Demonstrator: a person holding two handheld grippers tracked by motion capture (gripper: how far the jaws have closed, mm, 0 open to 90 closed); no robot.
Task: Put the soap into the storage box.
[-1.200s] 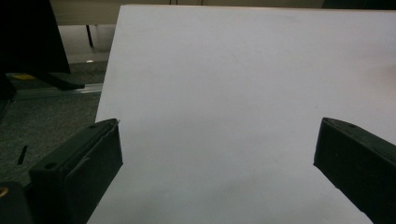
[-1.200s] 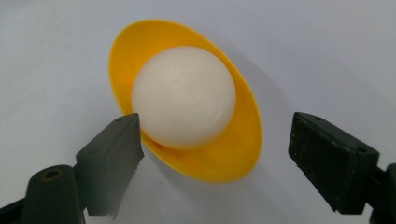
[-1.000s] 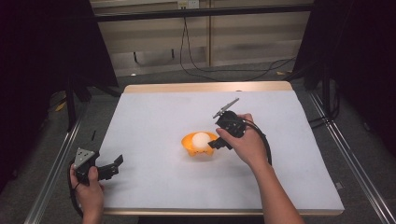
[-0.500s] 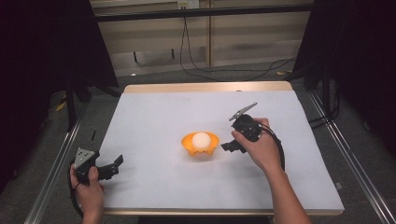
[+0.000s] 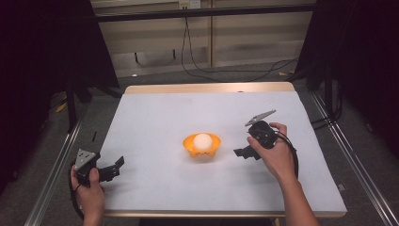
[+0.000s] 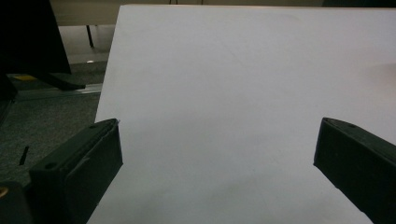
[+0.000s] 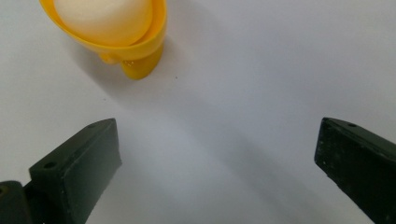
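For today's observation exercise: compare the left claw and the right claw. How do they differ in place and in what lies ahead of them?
The left claw sits at the table's near left edge, far from the orange bowl; the right claw sits just right of that bowl. The left claw faces bare white surface; the right claw faces the bowl with the white ball in it. Both are open and hold nothing.
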